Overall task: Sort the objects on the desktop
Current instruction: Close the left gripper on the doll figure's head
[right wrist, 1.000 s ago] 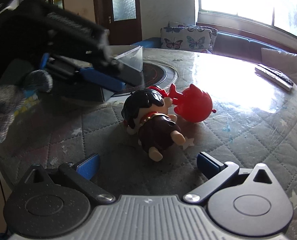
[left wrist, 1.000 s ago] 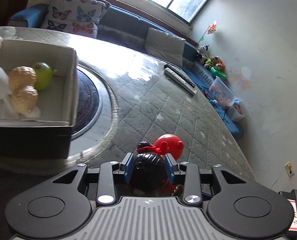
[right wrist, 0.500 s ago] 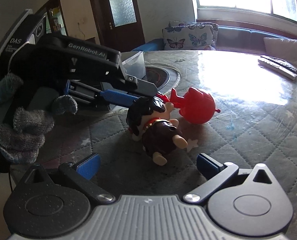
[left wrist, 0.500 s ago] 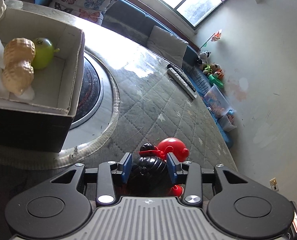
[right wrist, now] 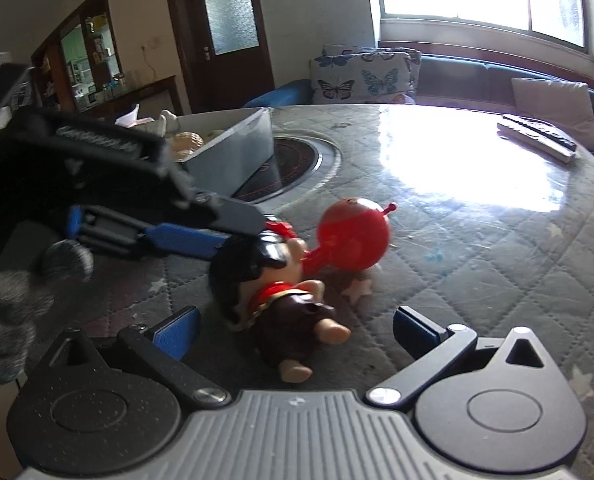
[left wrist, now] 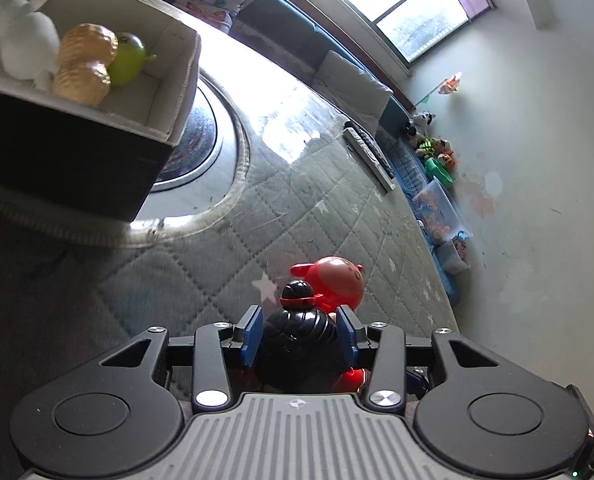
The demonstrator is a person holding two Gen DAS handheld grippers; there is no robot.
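Observation:
A doll with black hair and a brown body lies on the quilted table. My left gripper is shut on the doll's black head; in the right wrist view its blue fingers reach the head from the left. A red round toy sits just behind the doll and also shows in the left wrist view. My right gripper is open, its jaws wide on either side of the doll's legs, touching nothing.
An open box at the left holds a white figure, a tan peanut toy and a green toy. A round inset hob lies beside the box. Remote controls lie at the far right edge.
My left gripper has closed in around the doll's head and tilted it up. The doll and the red toy have shifted slightly. The right gripper has moved nearer and stays open.

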